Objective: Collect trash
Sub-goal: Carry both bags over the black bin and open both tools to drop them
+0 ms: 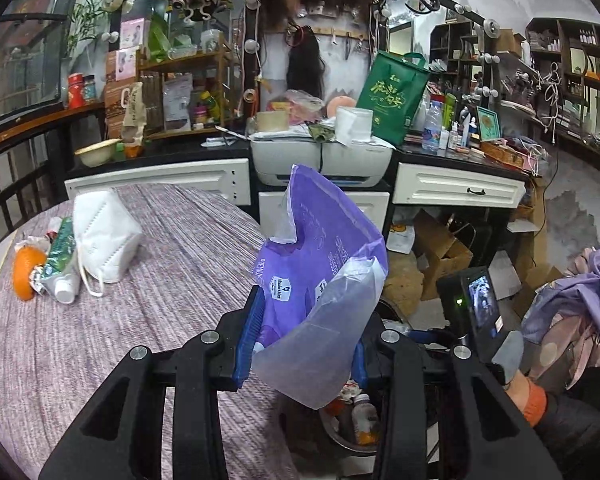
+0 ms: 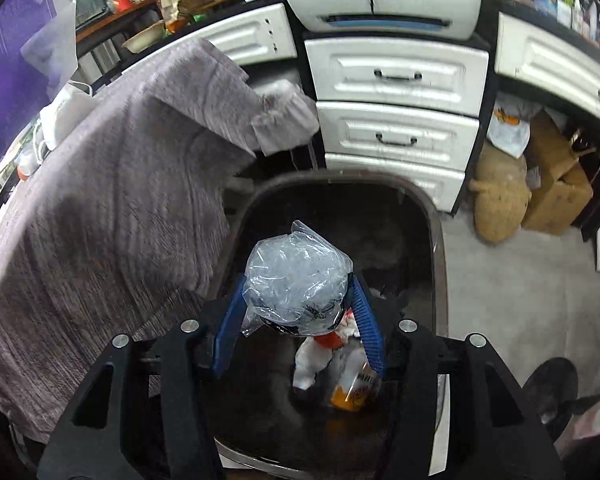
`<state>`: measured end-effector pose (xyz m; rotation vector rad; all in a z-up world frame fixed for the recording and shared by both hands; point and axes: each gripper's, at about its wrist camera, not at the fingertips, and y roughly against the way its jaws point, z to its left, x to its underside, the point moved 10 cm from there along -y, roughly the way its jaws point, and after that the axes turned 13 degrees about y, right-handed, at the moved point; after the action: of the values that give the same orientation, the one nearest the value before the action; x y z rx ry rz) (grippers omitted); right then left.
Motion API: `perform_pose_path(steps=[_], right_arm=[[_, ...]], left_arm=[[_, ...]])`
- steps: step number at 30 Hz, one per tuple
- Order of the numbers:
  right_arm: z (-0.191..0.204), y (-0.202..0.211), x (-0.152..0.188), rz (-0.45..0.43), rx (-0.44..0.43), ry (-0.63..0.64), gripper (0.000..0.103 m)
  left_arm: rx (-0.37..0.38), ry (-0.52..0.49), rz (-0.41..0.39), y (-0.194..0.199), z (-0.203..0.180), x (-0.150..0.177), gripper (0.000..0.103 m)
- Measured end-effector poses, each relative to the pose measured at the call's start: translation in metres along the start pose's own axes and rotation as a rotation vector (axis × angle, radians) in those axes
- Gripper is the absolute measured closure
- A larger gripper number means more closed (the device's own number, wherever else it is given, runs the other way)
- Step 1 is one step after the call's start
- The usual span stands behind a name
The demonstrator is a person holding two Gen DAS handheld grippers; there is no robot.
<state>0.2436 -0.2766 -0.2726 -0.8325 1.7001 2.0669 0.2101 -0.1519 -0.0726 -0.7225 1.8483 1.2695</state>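
My left gripper (image 1: pixel 304 320) is shut on a purple and clear plastic bag (image 1: pixel 324 256), which stands up between its blue pads beside the table edge. On the table at the left lie a white face mask (image 1: pixel 104 236), a squeezed toothpaste tube (image 1: pixel 62 264) and an orange (image 1: pixel 28 272). My right gripper (image 2: pixel 296 292) hangs over the dark trash bin (image 2: pixel 436 240). A crumpled clear plastic bag (image 2: pixel 296 280) sits between its fingertips and touches both pads. In the bin lie a bottle with orange liquid (image 2: pixel 356 392) and white tissue (image 2: pixel 312 360).
A grey-purple cloth covers the round table (image 1: pixel 160 320), which borders the bin on the left. Behind are white drawers (image 2: pixel 396 76), a printer (image 1: pixel 320 156) and a crowded counter. Cardboard boxes (image 1: pixel 444 256) and a tan soft toy (image 2: pixel 496 196) lie on the floor at the right.
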Motion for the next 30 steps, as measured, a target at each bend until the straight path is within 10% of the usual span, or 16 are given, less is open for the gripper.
perform_pose_path(steps=[3, 30], right_arm=[[-0.004, -0.002, 0.008, -0.001, 0.004, -0.026, 0.023], [-0.096, 0.065, 0.052, -0.119, 0.220, -0.251, 0.021]], left_arm=[[0.011, -0.013, 0.028, -0.009, -0.008, 0.008, 0.065], [0.074, -0.077, 0.368, -0.111, -0.069, 0.100, 0.065]])
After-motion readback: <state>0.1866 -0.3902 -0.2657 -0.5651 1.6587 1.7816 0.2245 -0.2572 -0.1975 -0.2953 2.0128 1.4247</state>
